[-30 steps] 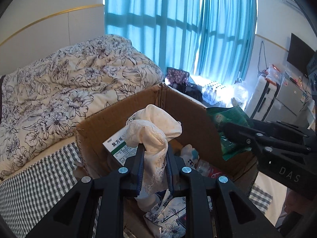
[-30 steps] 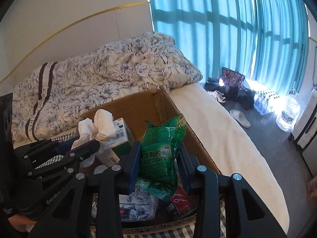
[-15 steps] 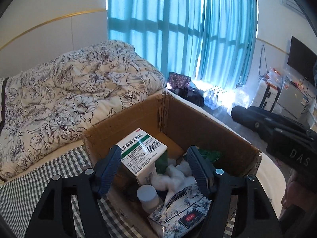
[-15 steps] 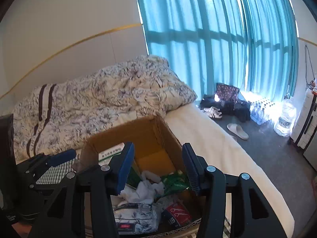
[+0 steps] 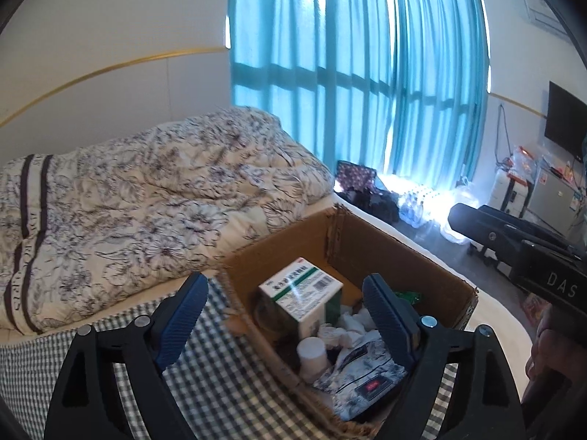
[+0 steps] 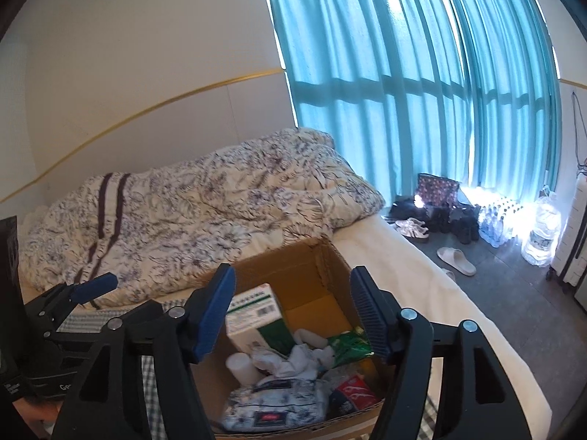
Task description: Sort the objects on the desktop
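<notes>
Both grippers, left and right, fingers now spread empty, had released cloth and green pouch into the box.

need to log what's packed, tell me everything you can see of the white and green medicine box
The white and green medicine box is a printed cardboard carton: white top with a green stripe, dark lettering and a barcode, and a dark green lower side. It looks closed and intact. It sits tilted inside the cardboard box, near its left wall. A white bottle stands just in front of it and crumpled white cloth lies against its right side. Neither hand-held gripper touches it.
</notes>
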`<state>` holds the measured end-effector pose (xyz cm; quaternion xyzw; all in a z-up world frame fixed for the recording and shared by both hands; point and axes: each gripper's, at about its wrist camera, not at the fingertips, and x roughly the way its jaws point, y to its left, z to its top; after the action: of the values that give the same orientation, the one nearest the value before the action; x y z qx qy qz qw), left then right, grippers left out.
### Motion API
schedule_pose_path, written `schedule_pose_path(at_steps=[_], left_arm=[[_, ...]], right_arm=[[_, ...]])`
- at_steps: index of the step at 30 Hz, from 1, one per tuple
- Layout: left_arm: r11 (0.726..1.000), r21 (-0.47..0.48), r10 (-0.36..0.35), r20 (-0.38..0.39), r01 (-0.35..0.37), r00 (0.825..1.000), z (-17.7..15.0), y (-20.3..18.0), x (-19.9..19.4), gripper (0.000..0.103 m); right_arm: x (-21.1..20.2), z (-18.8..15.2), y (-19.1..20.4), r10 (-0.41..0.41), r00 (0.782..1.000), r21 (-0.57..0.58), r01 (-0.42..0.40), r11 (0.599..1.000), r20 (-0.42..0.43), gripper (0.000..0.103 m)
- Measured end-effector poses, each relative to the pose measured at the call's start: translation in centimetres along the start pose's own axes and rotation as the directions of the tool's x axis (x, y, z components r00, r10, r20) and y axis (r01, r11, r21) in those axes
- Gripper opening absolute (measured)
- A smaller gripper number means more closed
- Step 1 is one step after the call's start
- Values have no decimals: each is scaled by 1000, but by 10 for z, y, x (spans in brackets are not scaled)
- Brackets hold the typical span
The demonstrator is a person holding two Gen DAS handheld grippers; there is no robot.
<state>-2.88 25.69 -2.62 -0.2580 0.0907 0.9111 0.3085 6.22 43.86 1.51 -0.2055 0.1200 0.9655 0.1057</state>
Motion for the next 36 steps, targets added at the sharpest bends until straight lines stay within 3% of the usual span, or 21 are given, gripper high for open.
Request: schedule_pose_path(at_steps=[6,16,23,28,36], left_arm=[[997,-44,60,52,-58,997,-1,25,-32,102],[978,-126,175,81,-164,981,-9,76,-83,103],[960,-171,242,98,-224,965,-17,105,-117,103],[942,-201,292,93,-270,952,-24,123,-135,103],[922,-221,344,89,-318,935,-36,136,-159,103]], right_arm=[[-9,2,21,54,998,-17,-54,998,25,78],[-23,-3,66,163,985,-67,-159,985,57,103],[-26,-6,98,248,968,-98,-242,965,49,103],[-29,-11,124,254,967,-168,-246,955,29,103],[-35,-16,142,318,948,-180,-311,933,14,103]])
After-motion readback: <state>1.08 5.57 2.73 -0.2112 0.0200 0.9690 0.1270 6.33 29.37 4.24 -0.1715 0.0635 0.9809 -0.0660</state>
